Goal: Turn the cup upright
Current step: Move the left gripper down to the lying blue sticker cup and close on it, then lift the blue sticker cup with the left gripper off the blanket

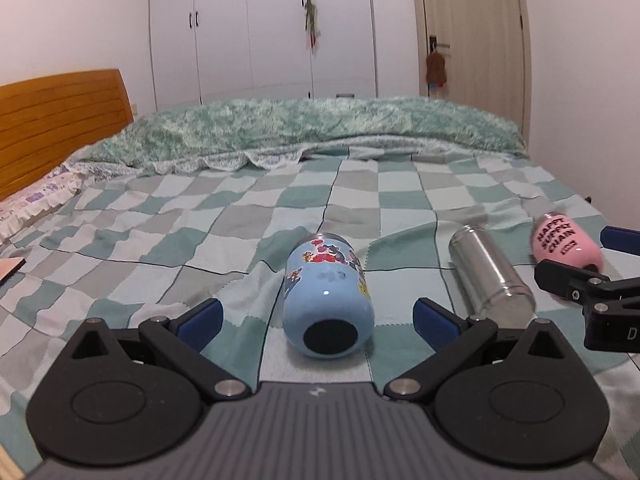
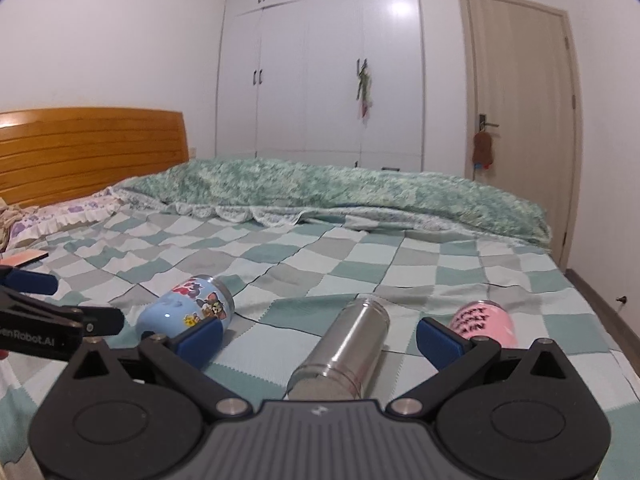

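White wardrobe [image 2: 320, 72] doors and a door [image 2: 520, 120] stand behind the bed [image 1: 240, 216], spread with a checked blanket. Three cups lie toppled on it: blue cup [image 1: 326, 300] between the spread left tool [image 1: 318, 316], steel cup [image 2: 344, 352] before the spread right tool [image 2: 320, 338], pink cup [image 2: 482, 322] beyond.

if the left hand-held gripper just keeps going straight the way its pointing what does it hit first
Most likely the blue cartoon cup. It lies on its side on the checked blanket, base toward the camera, centred between the open fingers of the left hand-held gripper. Its base looks level with the fingertips, though depth is uncertain.
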Demonstrator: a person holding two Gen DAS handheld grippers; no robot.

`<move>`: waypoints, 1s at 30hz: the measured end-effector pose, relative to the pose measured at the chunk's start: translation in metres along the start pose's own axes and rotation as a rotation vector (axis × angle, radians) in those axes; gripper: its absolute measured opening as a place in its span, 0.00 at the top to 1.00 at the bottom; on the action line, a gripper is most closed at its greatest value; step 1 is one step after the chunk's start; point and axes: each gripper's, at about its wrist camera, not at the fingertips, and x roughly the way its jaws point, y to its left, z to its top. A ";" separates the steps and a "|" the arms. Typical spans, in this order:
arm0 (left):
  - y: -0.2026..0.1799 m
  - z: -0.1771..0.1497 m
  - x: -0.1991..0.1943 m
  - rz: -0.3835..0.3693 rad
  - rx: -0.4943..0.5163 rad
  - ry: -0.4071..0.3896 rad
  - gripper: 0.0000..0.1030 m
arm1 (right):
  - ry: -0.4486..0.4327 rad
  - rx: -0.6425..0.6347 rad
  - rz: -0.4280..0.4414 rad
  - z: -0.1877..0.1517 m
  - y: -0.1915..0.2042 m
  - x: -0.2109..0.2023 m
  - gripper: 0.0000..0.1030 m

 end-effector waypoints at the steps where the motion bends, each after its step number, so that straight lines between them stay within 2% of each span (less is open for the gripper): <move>1: 0.000 0.004 0.008 0.000 0.000 0.013 0.00 | 0.009 -0.002 0.005 0.003 0.000 0.008 0.00; 10: -0.001 0.029 0.076 0.013 -0.011 0.157 0.00 | 0.110 -0.026 0.074 0.026 -0.013 0.077 0.00; 18: 0.002 0.034 0.140 0.026 -0.025 0.297 0.00 | 0.160 -0.062 0.099 0.030 -0.014 0.124 0.00; 21: 0.003 0.034 0.164 0.020 -0.045 0.387 0.03 | 0.168 -0.075 0.102 0.029 -0.014 0.135 0.00; 25: 0.002 0.030 0.189 0.005 -0.055 0.492 0.17 | 0.174 -0.090 0.110 0.026 -0.012 0.142 0.00; 26: 0.001 0.029 0.193 0.012 -0.058 0.512 0.18 | 0.175 -0.091 0.112 0.025 -0.011 0.143 0.00; 30: -0.001 0.026 0.190 0.020 -0.049 0.511 0.18 | 0.180 -0.095 0.118 0.023 -0.010 0.143 0.00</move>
